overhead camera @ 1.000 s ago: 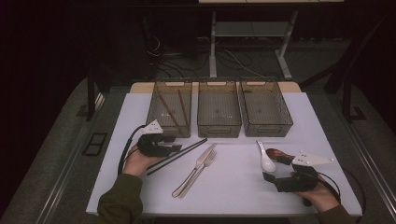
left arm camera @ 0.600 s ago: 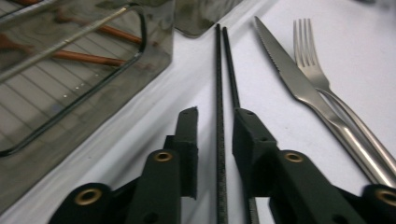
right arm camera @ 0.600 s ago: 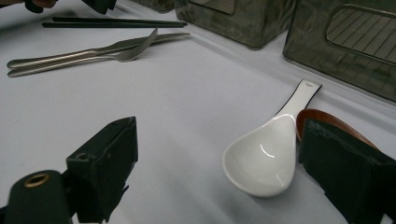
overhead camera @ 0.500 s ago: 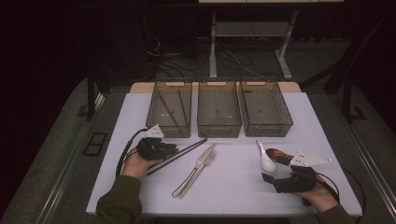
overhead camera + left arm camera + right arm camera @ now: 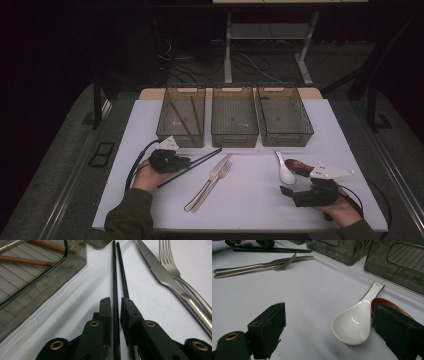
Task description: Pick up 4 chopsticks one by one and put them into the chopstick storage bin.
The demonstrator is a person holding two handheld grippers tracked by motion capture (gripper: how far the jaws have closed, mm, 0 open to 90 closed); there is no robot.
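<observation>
Black slender chopsticks (image 5: 192,166), a pair lying side by side, rest on the white tabletop (image 5: 250,200) at about eight o'clock from the table's middle, slanting from the person's left hand up toward the near wall of the left-hand smoky clear plastic bin (image 5: 181,116). The left gripper (image 5: 181,162) sits over their lower part. In the left gripper view its jaws have just been closing and now stand narrow, with one stick (image 5: 115,297) running straight up between the pads; the second stick (image 5: 123,275) passes under or against the right pad, and whether both pads already press I cannot tell for sure, though the gap looks all but gone.

That left bin holds two brown wooden chopsticks (image 5: 186,116). Two more bins of the same kind stand at twelve o'clock (image 5: 234,116) and one o'clock (image 5: 284,116) in a row with it.

At six o'clock from the middle bin lie a steel table knife (image 5: 212,182) and a steel fork (image 5: 216,184), close together and parallel, just to the right of the black pair.

The right gripper (image 5: 295,192) rests at four o'clock, its jaws spread wide with nothing between them. Just ahead of it lie a white ceramic soup spoon (image 5: 285,170) and, touching at its right, a dark reddish-brown spoon (image 5: 296,165).
</observation>
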